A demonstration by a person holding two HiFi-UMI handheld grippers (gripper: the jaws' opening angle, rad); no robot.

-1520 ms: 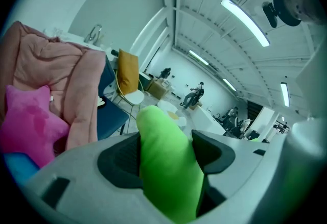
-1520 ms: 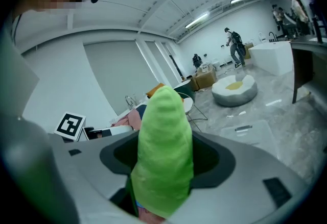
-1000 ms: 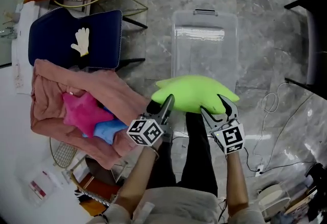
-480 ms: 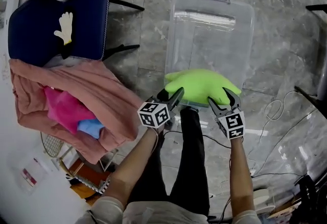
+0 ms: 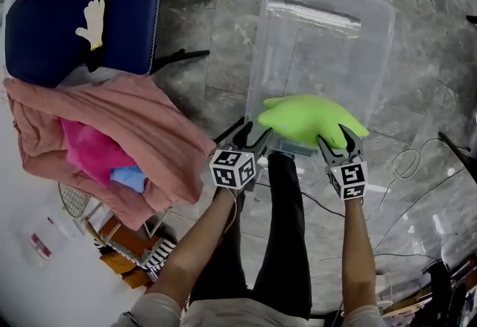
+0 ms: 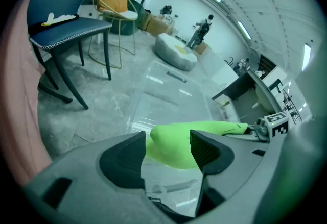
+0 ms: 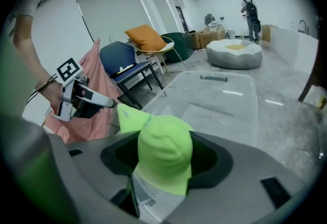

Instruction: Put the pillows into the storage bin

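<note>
- Hanging over the near end of the clear storage bin, the lime-green pillow is carried in the air and hasn't been set inside yet.
- Its long axis is laid left-to-right, so it's crosswise to the bin, which stretches away from the person beyond it.
- The left end is pinched by the left gripper and the right end by the right gripper, so neither hand can really be called nearer.
- In the left gripper view, a rounded tip of the pillow is seen squeezed between the pads. The jaws are partway closed on it and have just been closing a bit.
- In the right gripper view, a fat corner of the pillow is bulged up between the jaws and clamped on both sides. Those jaws have just been closing too.
- The open bin cavity is found forward of and below the pillow. The next move is judged to be a push away from the body and down, ends kept level, then a release.
- Off to the left, well apart from the bin, a pink pillow and a blue pillow are bundled in a pink blanket. They're probably next.
</note>
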